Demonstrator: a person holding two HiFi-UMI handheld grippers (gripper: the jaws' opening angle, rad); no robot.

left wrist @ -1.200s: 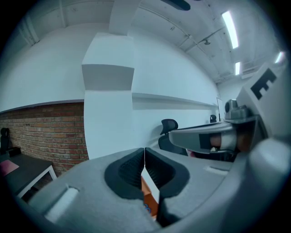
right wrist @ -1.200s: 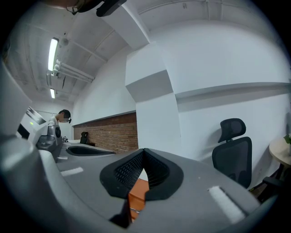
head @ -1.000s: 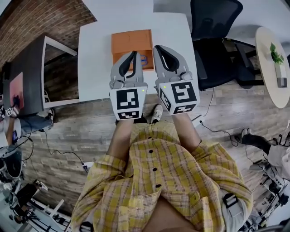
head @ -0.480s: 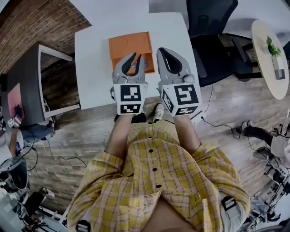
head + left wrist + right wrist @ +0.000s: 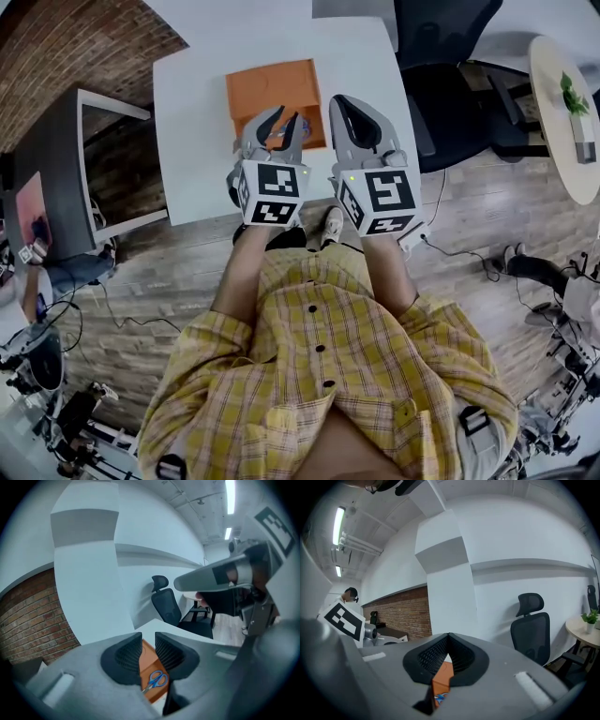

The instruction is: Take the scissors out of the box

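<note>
Presently hovering left gripper (image 5: 285, 116) over shallow orange cardboard box (image 5: 272, 84), jaws opening, empty; right gripper (image 5: 449, 637) beside, jaws closed on nothing. Flat inside box: small blue-handled steel scissors (image 5: 156, 680), probably light, stiff, slippery-bladed; best pinched at handle loops.

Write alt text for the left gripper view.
The left gripper, its jaws opening with nothing between them, points down at blue-handled scissors lying in an orange box on a white table. Behind stand a black office chair and a brick wall.
</note>
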